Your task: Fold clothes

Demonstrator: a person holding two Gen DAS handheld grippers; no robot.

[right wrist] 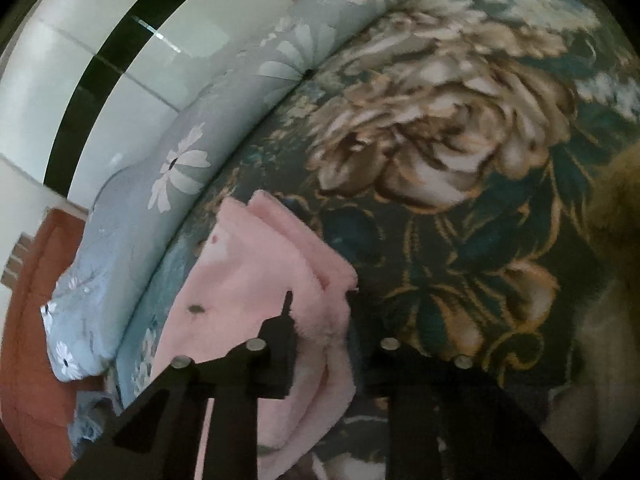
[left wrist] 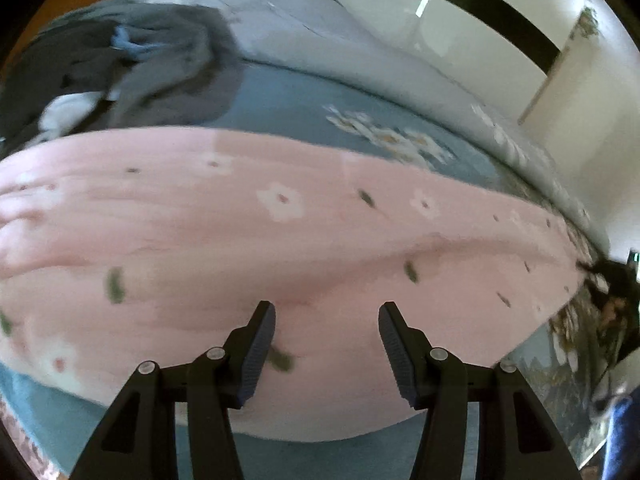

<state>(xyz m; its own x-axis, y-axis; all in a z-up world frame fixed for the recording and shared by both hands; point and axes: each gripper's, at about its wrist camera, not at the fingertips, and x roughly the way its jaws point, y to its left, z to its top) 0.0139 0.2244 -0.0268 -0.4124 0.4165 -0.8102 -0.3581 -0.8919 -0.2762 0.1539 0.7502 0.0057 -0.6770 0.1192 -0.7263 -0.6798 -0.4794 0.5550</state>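
Note:
A pink fleecy garment with small white flowers lies spread wide across the bed in the left wrist view. My left gripper hovers just above its near part, jaws apart and open, with nothing clamped between them. In the right wrist view, one end of the same pink garment is bunched on a dark green floral blanket. My right gripper has its jaws drawn narrow on that folded edge, and the fabric fills the gap between them. The right finger is dark and hard to make out.
A heap of grey clothes sits at the far left of the blue sheet. A pale blue flowered quilt runs along the white tiled wall. An orange-red surface shows beyond the bed's end.

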